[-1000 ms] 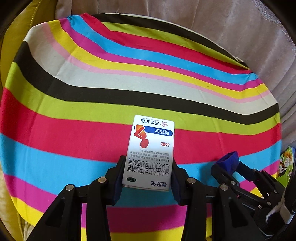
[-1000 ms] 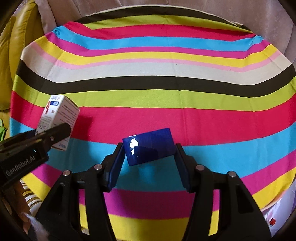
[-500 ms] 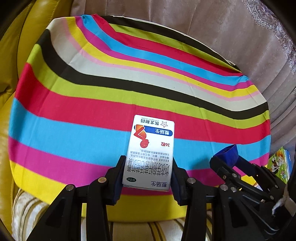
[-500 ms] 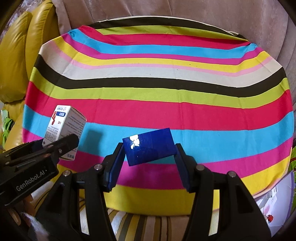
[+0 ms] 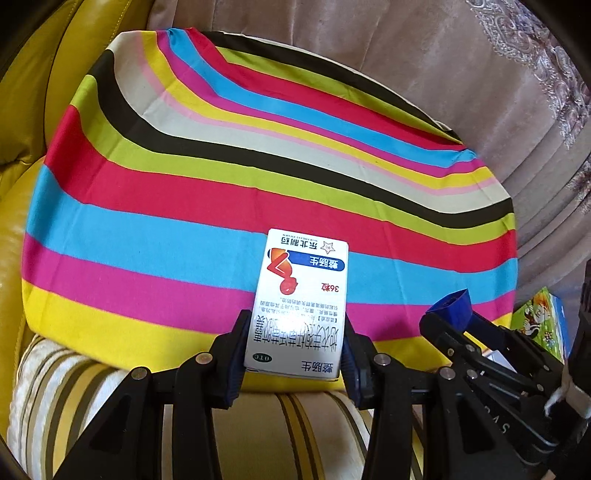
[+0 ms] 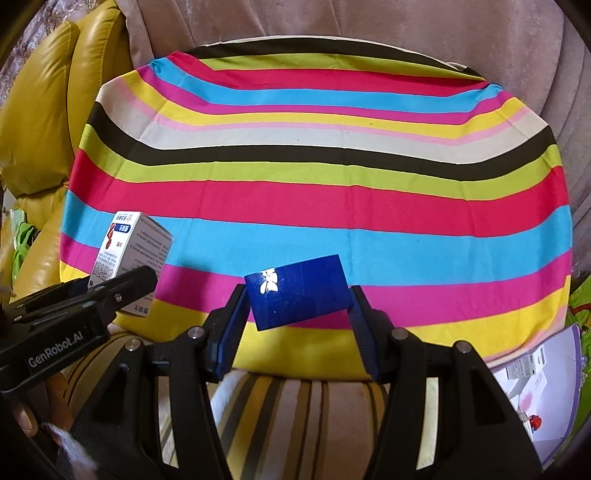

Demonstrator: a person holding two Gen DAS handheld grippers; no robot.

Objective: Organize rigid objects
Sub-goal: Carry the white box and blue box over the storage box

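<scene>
My left gripper is shut on a white medicine box with red and blue print, held in the air over the near edge of the striped cloth. The box also shows in the right wrist view at the left, with the left gripper on it. My right gripper is shut on a dark blue box, tilted, held above the cloth's near edge. The right gripper also shows in the left wrist view.
The striped cloth covers a round seat against a grey-pink upholstered back. Yellow leather cushions lie at the left. A striped cushion lies below the grippers. Colourful cartons and a white packet lie at the right.
Both grippers have drawn back and up from the cloth with their boxes still held. The whole cloth, the yellow cushions and the striped cushion below have come into view.
</scene>
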